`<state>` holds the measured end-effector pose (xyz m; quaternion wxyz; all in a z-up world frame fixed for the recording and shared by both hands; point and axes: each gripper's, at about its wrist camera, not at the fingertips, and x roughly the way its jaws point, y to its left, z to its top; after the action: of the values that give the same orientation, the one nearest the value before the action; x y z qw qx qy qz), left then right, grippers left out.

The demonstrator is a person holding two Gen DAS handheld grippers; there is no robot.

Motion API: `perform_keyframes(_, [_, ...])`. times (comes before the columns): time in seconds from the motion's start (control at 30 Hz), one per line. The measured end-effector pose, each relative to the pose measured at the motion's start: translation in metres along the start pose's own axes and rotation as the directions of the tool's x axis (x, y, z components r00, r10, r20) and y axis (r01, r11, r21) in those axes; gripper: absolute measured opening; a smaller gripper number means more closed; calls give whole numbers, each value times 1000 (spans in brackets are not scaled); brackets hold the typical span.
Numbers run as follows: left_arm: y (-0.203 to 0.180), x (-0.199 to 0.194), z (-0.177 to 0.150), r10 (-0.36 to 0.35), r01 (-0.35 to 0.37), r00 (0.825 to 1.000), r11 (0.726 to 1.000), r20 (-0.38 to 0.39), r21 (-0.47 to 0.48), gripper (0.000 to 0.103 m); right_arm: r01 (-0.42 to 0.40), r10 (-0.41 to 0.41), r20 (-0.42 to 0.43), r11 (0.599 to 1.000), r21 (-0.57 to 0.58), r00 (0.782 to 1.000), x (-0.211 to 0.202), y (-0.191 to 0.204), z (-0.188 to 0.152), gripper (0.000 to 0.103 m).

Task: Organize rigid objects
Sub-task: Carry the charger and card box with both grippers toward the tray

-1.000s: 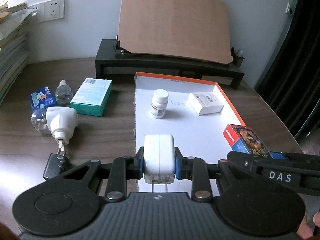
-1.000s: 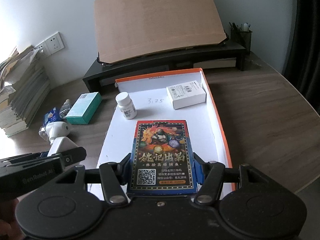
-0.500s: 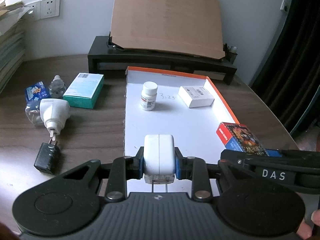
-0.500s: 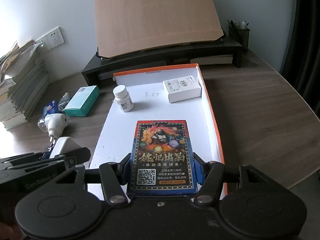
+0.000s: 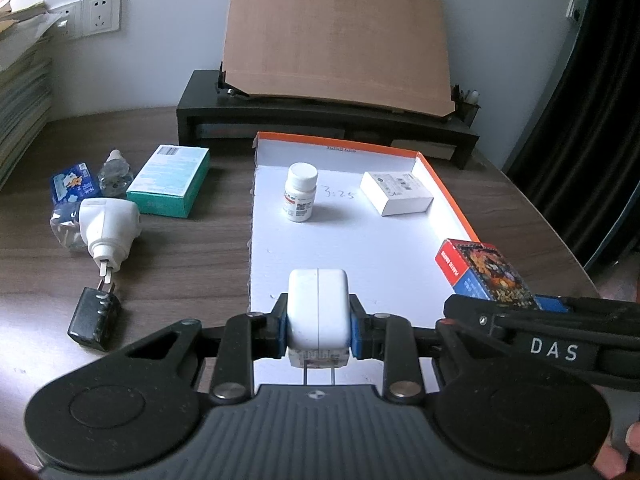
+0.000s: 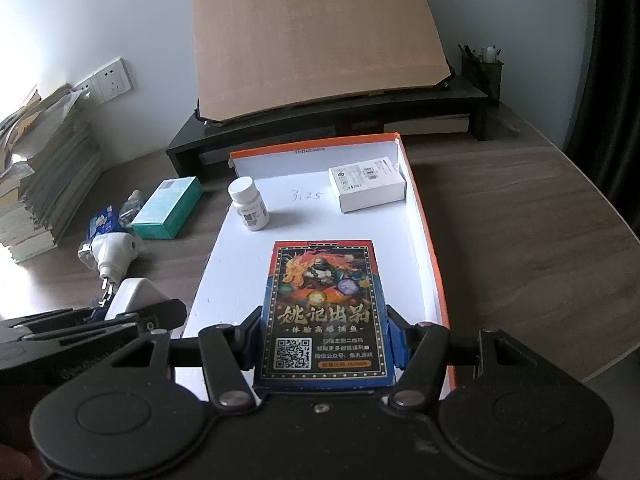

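Dark wood desk (image 5: pixel 180 276) fills both views, backed by a pale wall, a black riser shelf and a leaning sheet of cardboard. Going left to right as I look down my two grippers:

Far left, loose on the desk and outside the tray, lie a small blue packet (image 5: pixel 72 184), a clear little bottle (image 5: pixel 115 170), a teal box (image 5: pixel 170 186), a white plug-in device (image 5: pixel 108 226) with its prongs pointing toward me, and a black adapter (image 5: pixel 94 318) nearest me.

Next comes my left gripper (image 5: pixel 318 326). Its jaws are clamped on a white charger (image 5: pixel 318 308), pads pressing both flat sides, prongs pointing back at the camera. It hangs over the near left edge of the tray.

Ahead of both grippers lies the white tray with an orange rim (image 5: pixel 448 196), its long axis running away from me. At its far end a white pill bottle (image 5: pixel 301 192) stands upright on the left and a white box (image 5: pixel 396 193) lies flat in the right corner, well apart from each other. The near half of the tray floor is bare.

On the right, my right gripper (image 6: pixel 324 340) grips a card box (image 6: pixel 322 312) by its long sides, face up, long axis pointing straight down the tray, hanging over the tray's near right part.

I judge both items need only go forward and down onto that bare floor, each hand on its own side.
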<state>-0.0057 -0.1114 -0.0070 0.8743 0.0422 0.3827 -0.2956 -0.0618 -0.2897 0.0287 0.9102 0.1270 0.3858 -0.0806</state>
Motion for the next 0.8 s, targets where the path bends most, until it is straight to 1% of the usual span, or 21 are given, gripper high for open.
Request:
perform_keyframes(0.43, [-10, 3, 11, 6, -7, 1000, 999, 10, 41, 29, -1, 0, 31, 999, 35, 1000, 0, -10, 8, 71])
perform_keyframes(0.8, [-13, 6, 15, 4, -5, 1000, 999, 11, 48, 29, 4, -5, 41, 999, 42, 999, 1, -13, 11, 71])
